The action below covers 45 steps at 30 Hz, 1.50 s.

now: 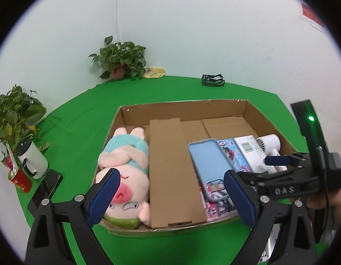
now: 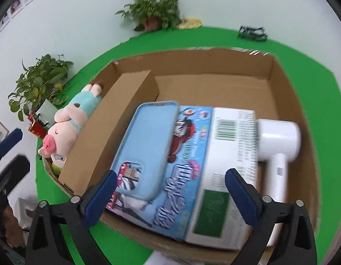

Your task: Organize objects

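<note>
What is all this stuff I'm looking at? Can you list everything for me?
Cardboard box: one, brown, open, on the green table.
Toy pig: one, pink with teal clothes, lying at the box's left side.
Long carton: one, brown, beside the pig.
Phone case: one, light blue, on top of the picture box.
Picture box: one, blue with cartoons, in the cardboard box.
White box: one, white and green, next to the picture box.
Hair dryer: one, white, at the box's right side.
Plants: two, green, by the wall.
Mug: one, white, left of the box.
Table: one, green.
Left gripper: open.
Right gripper: open.
</note>
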Motion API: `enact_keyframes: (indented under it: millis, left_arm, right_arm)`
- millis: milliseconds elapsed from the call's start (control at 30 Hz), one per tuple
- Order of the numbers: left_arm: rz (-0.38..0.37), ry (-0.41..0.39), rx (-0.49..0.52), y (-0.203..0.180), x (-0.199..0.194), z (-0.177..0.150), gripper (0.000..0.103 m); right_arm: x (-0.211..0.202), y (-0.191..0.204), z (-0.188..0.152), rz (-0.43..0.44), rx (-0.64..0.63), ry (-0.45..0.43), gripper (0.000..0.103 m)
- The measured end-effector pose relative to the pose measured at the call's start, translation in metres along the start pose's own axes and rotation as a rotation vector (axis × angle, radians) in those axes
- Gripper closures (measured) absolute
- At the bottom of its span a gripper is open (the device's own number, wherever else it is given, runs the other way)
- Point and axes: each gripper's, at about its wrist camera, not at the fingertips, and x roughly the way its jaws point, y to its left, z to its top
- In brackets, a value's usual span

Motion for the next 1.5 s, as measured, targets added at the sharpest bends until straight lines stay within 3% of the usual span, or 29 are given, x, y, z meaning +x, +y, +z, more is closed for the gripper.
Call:
enact_keyframes:
  millis: [33, 233, 500, 567, 633, 700, 900, 1033, 1267, 1367, 1500]
  left_arm:
    - [0.000, 0.003, -0.006, 0.001, 0.001, -0.002, 0.008]
    - [0.000, 0.020, -0.025, 0.010, 0.004, -0.012, 0.008]
    - [-0.008, 0.021, -0.040, 0.015, 0.004, -0.017, 0.008]
    - [-0.005, 0.017, -0.038, 0.014, 0.003, -0.017, 0.008]
    - [0.000, 0.011, -0.037, 0.014, 0.002, -0.017, 0.008]
    - [-0.001, -0.001, -0.039, 0.014, 0.001, -0.016, 0.008]
    - [-0.038, -0.025, -0.069, 0.009, -0.002, -0.019, 0.008]
    - [-0.116, -0.003, -0.045, -0.002, -0.004, -0.026, 0.008]
    - [-0.455, 0.234, -0.043, -0.027, 0.018, -0.046, 0.008]
    - [-0.561, 0.316, -0.036, -0.044, 0.034, -0.053, 0.008]
    - [-0.671, 0.420, -0.052, -0.062, 0.052, -0.068, 0.009]
  right_arm:
    - [0.009, 0.004, 0.003, 0.024, -0.015, 0.024, 0.030]
    - [0.035, 0.017, 0.008, 0.018, -0.030, 0.065, 0.062]
    - [0.036, 0.027, 0.007, 0.031, -0.051, 0.061, 0.066]
    - [0.029, 0.028, 0.006, 0.011, -0.072, 0.036, 0.060]
    - [0.017, 0.028, 0.004, -0.033, -0.092, -0.008, 0.014]
    - [-0.002, 0.025, -0.001, -0.075, -0.100, -0.088, 0.000]
    - [-0.054, 0.016, -0.023, -0.184, -0.112, -0.218, 0.000]
    - [-0.093, 0.013, -0.061, -0.139, -0.102, -0.261, 0.000]
    - [-0.093, 0.005, -0.144, -0.004, -0.006, -0.094, 0.000]
    - [-0.079, 0.001, -0.163, 0.036, 0.071, -0.039, 0.000]
    - [-0.068, -0.011, -0.178, 0.162, 0.204, 0.014, 0.000]
